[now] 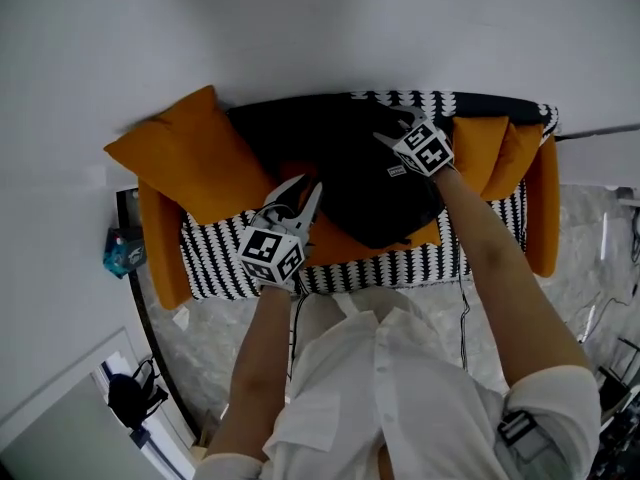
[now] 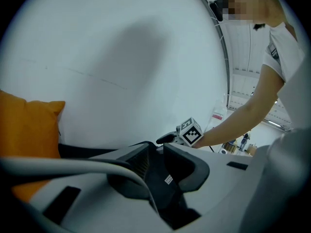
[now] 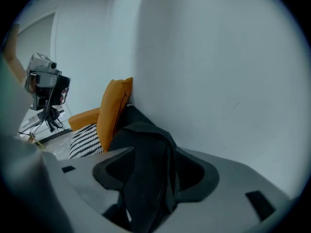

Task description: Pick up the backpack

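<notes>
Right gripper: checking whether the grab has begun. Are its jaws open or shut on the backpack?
Open: the right gripper has its jaws wide apart, a fold of the black backpack between them, no pad visibly pressing it.

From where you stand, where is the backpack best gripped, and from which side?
Probably the raised fold at the edge of the backpack by the wall, coming from above: it stands up, thin enough to pinch, while the body spreads wide over the sofa.
</notes>
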